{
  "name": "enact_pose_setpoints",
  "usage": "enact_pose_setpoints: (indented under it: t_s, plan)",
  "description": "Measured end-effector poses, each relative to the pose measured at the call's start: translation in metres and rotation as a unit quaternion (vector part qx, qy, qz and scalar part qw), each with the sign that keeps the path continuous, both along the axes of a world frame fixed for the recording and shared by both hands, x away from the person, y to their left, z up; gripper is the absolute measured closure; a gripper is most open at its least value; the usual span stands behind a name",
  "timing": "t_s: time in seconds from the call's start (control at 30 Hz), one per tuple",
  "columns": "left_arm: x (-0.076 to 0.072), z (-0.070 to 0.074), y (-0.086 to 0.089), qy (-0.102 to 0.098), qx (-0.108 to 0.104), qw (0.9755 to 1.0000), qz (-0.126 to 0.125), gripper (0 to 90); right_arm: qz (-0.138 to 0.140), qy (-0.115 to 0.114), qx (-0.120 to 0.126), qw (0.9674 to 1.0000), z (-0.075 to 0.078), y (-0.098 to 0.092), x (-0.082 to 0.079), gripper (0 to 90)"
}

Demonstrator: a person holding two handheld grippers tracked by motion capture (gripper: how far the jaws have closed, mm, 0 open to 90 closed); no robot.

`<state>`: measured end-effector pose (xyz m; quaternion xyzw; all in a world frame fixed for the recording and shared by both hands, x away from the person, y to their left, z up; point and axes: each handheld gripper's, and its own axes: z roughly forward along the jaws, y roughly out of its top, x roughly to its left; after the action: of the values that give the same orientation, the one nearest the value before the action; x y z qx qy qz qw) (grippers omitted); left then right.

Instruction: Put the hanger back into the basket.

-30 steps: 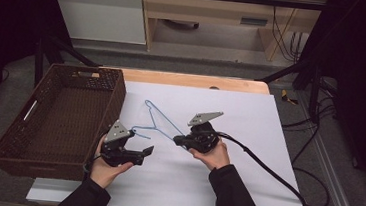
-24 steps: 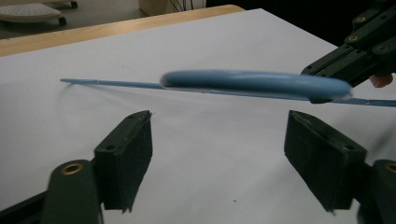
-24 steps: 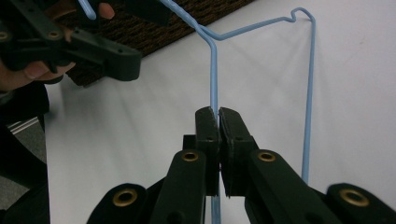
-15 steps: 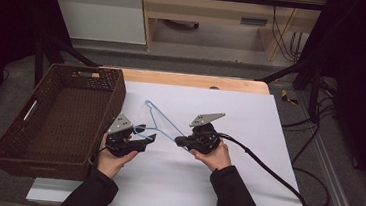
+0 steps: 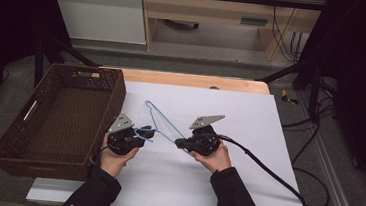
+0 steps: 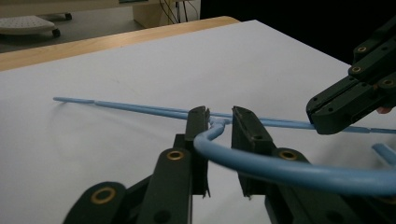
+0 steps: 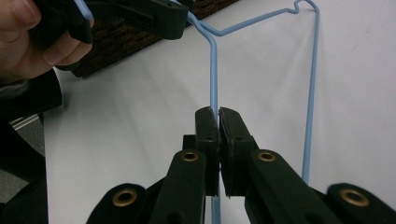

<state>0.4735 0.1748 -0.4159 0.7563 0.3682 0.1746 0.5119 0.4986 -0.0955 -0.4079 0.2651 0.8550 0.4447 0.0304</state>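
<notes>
Closing in around the hook of the blue wire hanger, my left gripper has just been narrowing its jaws; a second ago it lay open and short of the hook, nearer the table's front edge. In the left gripper view the curved hook now sits between the two pads, though a sliver of gap shows on either side, so I judge the grip not yet firm. My right gripper is clamped tight on one straight arm of the hanger, the wire running into its closed jaws in the right gripper view. That puts both ends nearly in hand, and I take it the hanger is about to be lifted toward the brown wicker basket at the table's left edge. The hanger lies flat on the white sheet near the table's middle. Both forearms come in from the front edge, with each gripper held low and roughly level, tips turned toward each other.
</notes>
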Motion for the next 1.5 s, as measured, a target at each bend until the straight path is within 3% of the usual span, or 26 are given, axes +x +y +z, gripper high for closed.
enact_pose_setpoints:
  t_s: [0.4, 0.67, 0.9, 1.07, 1.23, 1.5]
  plan:
    - [-0.001, 0.001, -0.001, 0.007, -0.010, 0.9999, -0.011, 84.4, 0.000, 0.003, -0.009, 1.0000, -0.006, 0.000, -0.002, 87.7]
    - [-0.006, 0.003, -0.007, -0.003, 0.011, 0.9999, -0.009, 85.2, 0.002, 0.003, -0.020, 0.9998, -0.013, 0.004, -0.004, 87.6]
    - [-0.009, 0.005, -0.012, -0.011, 0.023, 0.9997, -0.008, 85.3, -0.006, -0.013, -0.032, 0.9994, -0.014, 0.005, -0.009, 86.5]
    - [-0.012, 0.006, -0.018, -0.016, 0.034, 0.9993, -0.011, 85.3, -0.012, -0.035, -0.034, 0.9988, -0.009, 0.004, -0.014, 77.5]
    - [-0.015, 0.007, -0.023, -0.017, 0.038, 0.9990, -0.014, 85.3, -0.020, -0.042, -0.038, 0.9982, -0.009, 0.005, -0.017, 64.3]
    - [-0.015, 0.007, -0.025, -0.017, 0.039, 0.9990, -0.012, 85.3, -0.028, -0.034, -0.063, 0.9970, -0.017, 0.014, -0.018, 65.4]
